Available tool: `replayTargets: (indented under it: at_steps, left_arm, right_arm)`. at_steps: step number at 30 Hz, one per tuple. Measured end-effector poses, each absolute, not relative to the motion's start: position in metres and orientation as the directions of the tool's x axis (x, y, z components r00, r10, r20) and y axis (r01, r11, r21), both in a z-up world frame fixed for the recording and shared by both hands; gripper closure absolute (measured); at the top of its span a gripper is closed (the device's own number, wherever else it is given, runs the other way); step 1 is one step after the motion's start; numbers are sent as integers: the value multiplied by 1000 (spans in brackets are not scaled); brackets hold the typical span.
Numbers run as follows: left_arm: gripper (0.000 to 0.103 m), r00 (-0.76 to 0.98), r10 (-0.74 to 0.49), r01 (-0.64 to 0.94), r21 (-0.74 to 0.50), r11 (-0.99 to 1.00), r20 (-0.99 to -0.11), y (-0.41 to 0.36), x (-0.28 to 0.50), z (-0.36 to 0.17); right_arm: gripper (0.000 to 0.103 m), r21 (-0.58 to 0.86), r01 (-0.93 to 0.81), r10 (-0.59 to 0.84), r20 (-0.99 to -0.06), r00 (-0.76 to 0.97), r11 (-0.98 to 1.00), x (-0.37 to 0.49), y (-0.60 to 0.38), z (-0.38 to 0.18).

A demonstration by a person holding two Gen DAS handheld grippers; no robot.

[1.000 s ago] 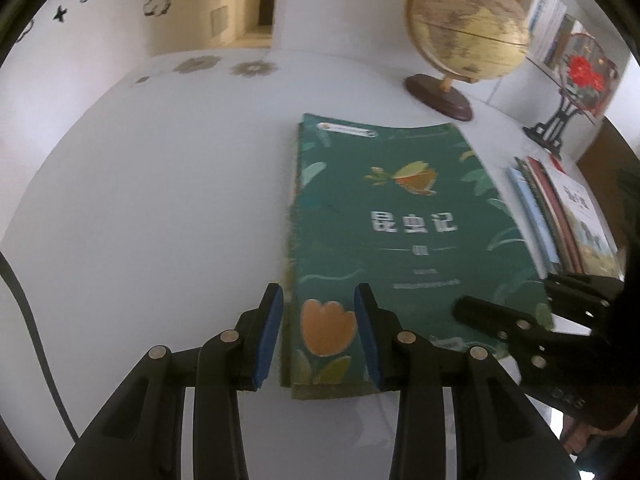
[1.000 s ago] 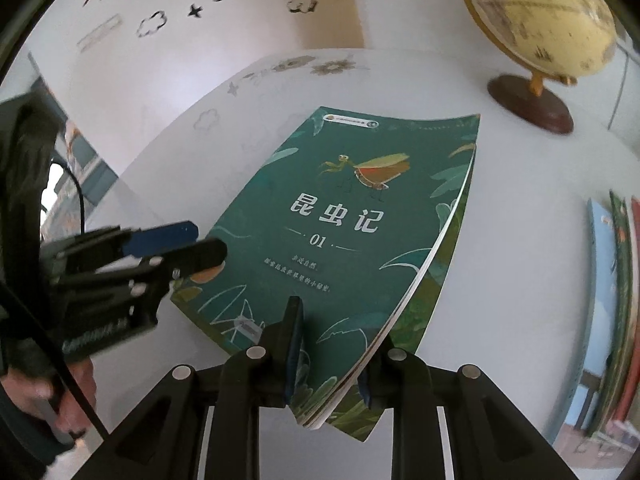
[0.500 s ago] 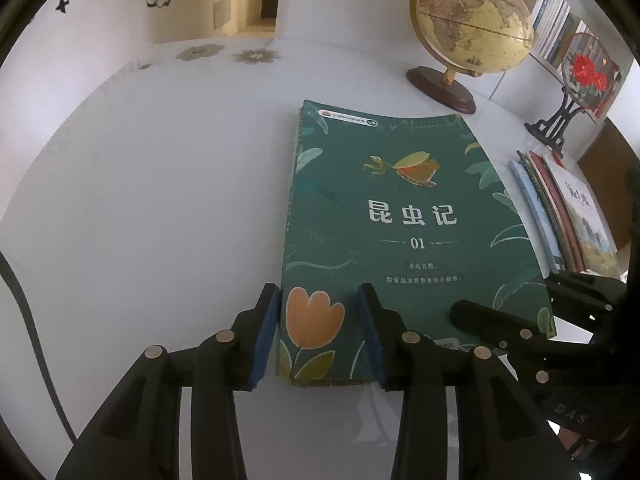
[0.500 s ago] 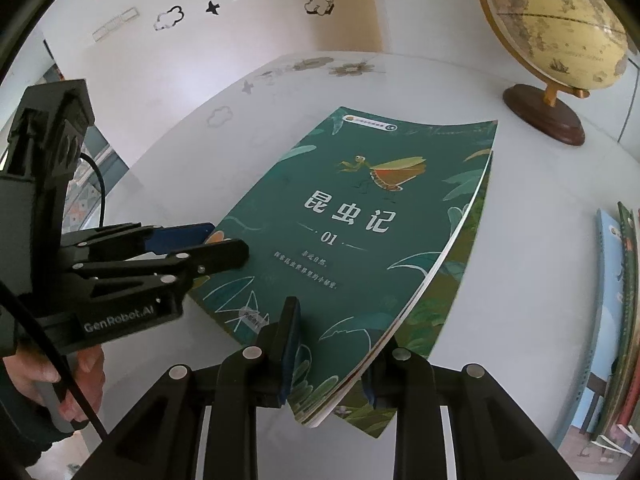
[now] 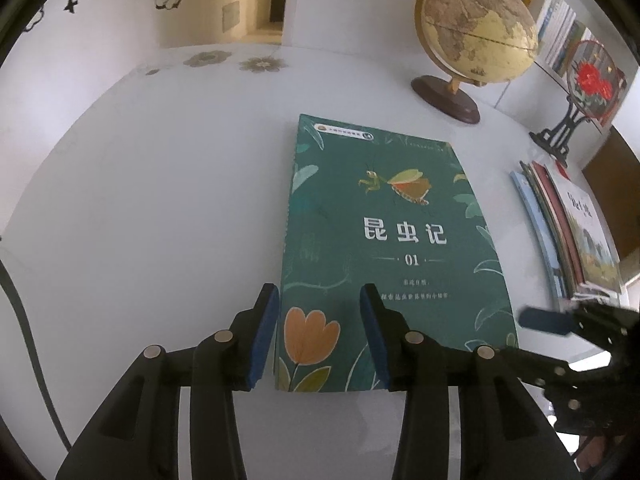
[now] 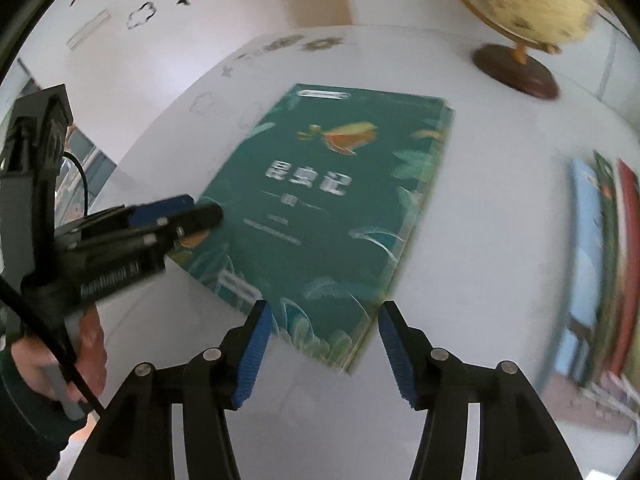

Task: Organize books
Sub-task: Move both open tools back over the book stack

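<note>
A green book [image 5: 392, 240] with a flower and an insect on its cover lies flat on the white table [image 5: 160, 200]. My left gripper [image 5: 319, 294] straddles its near left corner, one pad beside the spine edge and one above the cover; the jaws are opening and not pressing. The right wrist view is blurred: the book [image 6: 332, 200] has its near corner between the pads of my right gripper [image 6: 324, 308], whose jaws are opening and stand clear of it. The left gripper [image 6: 192, 212] shows at the book's left corner, and the right gripper [image 5: 532, 332] off its right edge.
A row of thin books [image 5: 568, 232] lies to the right of the green one. A globe [image 5: 476, 28] on a brown foot and a round fan ornament [image 5: 584, 88] stand at the back right. A person's hand [image 6: 88, 352] holds the left gripper's handle.
My right gripper let go of the book's lifted near corner and opened wide; the cover now lies flat. The right gripper drew back a little. The left gripper stayed in place.
</note>
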State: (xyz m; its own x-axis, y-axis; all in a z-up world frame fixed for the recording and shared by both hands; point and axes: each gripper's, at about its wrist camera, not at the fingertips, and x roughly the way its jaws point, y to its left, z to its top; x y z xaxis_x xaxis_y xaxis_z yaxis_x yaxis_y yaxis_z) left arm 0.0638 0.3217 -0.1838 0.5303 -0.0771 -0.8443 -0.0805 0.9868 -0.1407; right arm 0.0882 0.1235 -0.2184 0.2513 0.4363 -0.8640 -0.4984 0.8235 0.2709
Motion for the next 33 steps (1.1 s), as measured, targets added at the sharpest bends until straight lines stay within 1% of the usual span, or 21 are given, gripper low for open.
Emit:
replayTargets:
  at_steps: [5, 8, 13, 16, 19, 21, 22, 23, 24, 26, 28, 33]
  left_arm:
    - [64, 539, -56, -87, -122, 989, -840, 311, 54, -170]
    - [64, 554, -59, -69, -116, 991, -830, 288, 46, -152]
    - [64, 594, -92, -15, -125, 992, -799, 235, 36, -121]
    - [60, 606, -126, 49, -121, 991, -786, 189, 34, -100]
    - [60, 612, -165, 100, -131, 986, -773, 153, 34, -82]
    - [55, 620, -188, 120, -145, 982, -762, 132, 33, -71]
    - [43, 625, -198, 127, -151, 980, -755, 120, 33, -65]
    - [27, 635, -199, 127, -153, 980, -747, 111, 31, -60]
    - [23, 658, -200, 129, -153, 980, -726, 101, 27, -53]
    - [22, 688, -214, 148, -154, 977, -693, 83, 22, -40]
    - [22, 689, -232, 170, -158, 973, -686, 67, 21, -29]
    - [22, 729, -253, 205, -150, 967, -636, 32, 20, -4]
  right_arm:
    - [49, 292, -438, 434, -859, 270, 850, 71, 85, -211]
    - [49, 314, -407, 448, -845, 293, 858, 56, 56, -200]
    - [49, 333, -358, 454, -825, 337, 872, 38, 11, -180]
    - [49, 327, -354, 455, -805, 381, 876, 30, -20, -158]
    - [49, 319, -346, 451, -784, 426, 882, 27, -50, -138]
    - [49, 325, -335, 453, -770, 450, 885, 27, -71, -128]
    - [49, 332, -329, 457, -763, 458, 884, 27, -82, -123]
    - [49, 344, -320, 463, -753, 469, 883, 26, -94, -117]
    - [49, 356, -312, 470, -742, 478, 881, 26, -106, -112]
    - [49, 384, -300, 487, -721, 493, 873, 26, -126, -103]
    - [49, 407, -296, 503, -702, 504, 864, 27, -144, -94]
    - [48, 390, -288, 482, -648, 590, 875, 23, -191, -63]
